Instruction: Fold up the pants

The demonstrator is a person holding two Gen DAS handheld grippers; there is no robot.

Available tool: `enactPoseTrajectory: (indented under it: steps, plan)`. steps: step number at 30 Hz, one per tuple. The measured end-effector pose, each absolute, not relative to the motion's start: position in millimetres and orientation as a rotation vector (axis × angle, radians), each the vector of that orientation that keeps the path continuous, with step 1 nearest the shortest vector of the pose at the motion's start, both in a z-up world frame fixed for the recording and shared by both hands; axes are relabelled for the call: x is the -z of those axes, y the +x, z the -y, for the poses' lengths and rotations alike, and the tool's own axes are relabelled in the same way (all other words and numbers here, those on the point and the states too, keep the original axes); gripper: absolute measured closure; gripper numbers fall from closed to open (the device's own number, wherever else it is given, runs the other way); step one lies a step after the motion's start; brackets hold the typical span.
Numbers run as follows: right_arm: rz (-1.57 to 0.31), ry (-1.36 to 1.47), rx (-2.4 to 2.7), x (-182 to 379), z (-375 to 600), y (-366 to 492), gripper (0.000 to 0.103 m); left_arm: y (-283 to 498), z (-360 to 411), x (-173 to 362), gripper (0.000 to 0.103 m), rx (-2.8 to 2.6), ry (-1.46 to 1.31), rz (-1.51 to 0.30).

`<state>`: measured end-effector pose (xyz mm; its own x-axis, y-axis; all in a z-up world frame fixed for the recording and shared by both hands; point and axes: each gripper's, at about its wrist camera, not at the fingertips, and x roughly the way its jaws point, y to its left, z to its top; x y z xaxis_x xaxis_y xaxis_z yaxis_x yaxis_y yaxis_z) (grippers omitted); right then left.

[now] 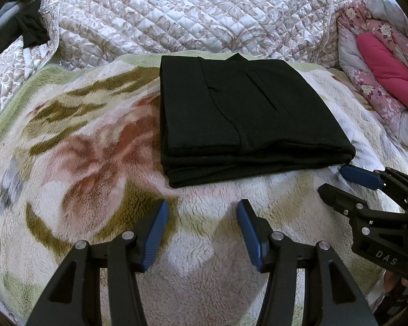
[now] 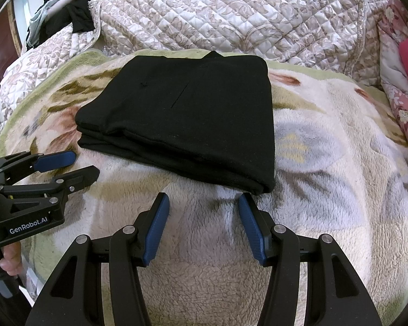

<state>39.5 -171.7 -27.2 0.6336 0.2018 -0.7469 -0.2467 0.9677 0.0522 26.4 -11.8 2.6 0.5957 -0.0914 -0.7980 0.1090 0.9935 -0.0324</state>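
Black pants [image 1: 239, 116] lie folded into a compact, roughly rectangular stack of several layers on a fleece blanket [image 1: 95, 163] with a floral print. A pocket slit and a seam show on the top layer. The stack sits toward the far edge of the blanket, close to its pale green border, and its layered fold edges face the near side.

The left gripper [image 1: 201, 217] hovers over bare fleece just short of the near edge of the stack. Its jaws stand apart with nothing between them, and the blue pads [image 1: 155, 233] touch no fabric. The right gripper [image 2: 201, 214] is held likewise near the stack's near right corner, jaws apart and empty, pads clear of the pants. Each gripper appears in the other's view at the side, level with the near edge of the stack; the right one's blue pad tip lies just beside the stack's near right corner in the left wrist view, and whether it touches cannot be told. Fingers of a hand [image 2: 9, 260] grip the left gripper's handle.

Beyond the blanket's far edge lies a quilted bedspread [image 1: 176, 13] with a beige leaf pattern. A pink floral comforter [image 1: 380, 81] is bunched at the right, and dark garments [image 2: 76, 16] are heaped at the far left corner.
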Motion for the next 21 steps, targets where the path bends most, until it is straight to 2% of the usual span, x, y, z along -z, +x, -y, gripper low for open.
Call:
enactPoseTrajectory:
  steps: [21]
  plan:
    - [-0.845,-0.057,-0.253,27.0,170.7,39.0,0.049,25.8,10.3,-1.9,0.047,0.117,0.023,-0.926]
